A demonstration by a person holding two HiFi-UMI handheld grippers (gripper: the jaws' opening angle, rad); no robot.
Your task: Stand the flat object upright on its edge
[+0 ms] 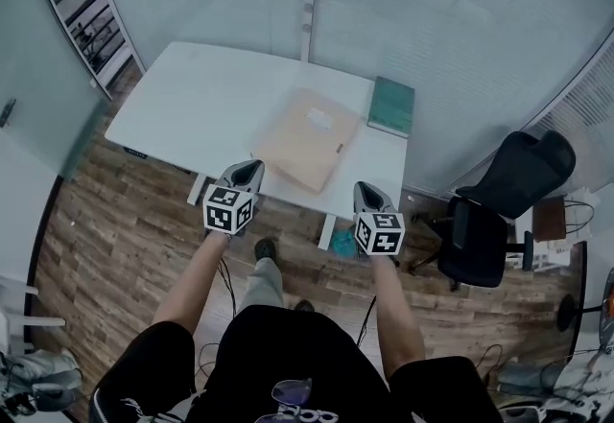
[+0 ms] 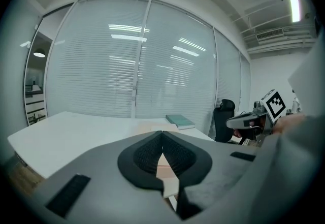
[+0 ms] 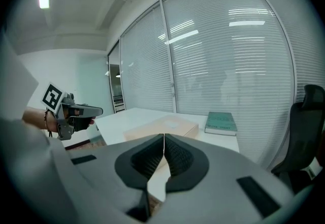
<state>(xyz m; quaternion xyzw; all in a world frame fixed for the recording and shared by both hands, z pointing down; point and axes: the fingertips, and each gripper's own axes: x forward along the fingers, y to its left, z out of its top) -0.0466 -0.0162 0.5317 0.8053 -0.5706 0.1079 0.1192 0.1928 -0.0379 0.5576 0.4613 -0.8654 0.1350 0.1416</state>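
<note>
Left gripper [image 1: 247, 165]: jaws pressed together, nothing between them; poised at the near edge of the table [image 1: 182, 90]. Flat tan box [image 1: 309, 138]: lying flat on the table, right of centre, reaching its near edge; judged light, stiff cardboard with smooth faces, liable to slide; best taken by opposite side edges. Right gripper [image 1: 369, 189]: jaws likewise together, empty; just off the table's near edge. Green book [image 1: 392, 105]: table's far right corner. Box contents and weight not determinable; its label unreadable.
</note>
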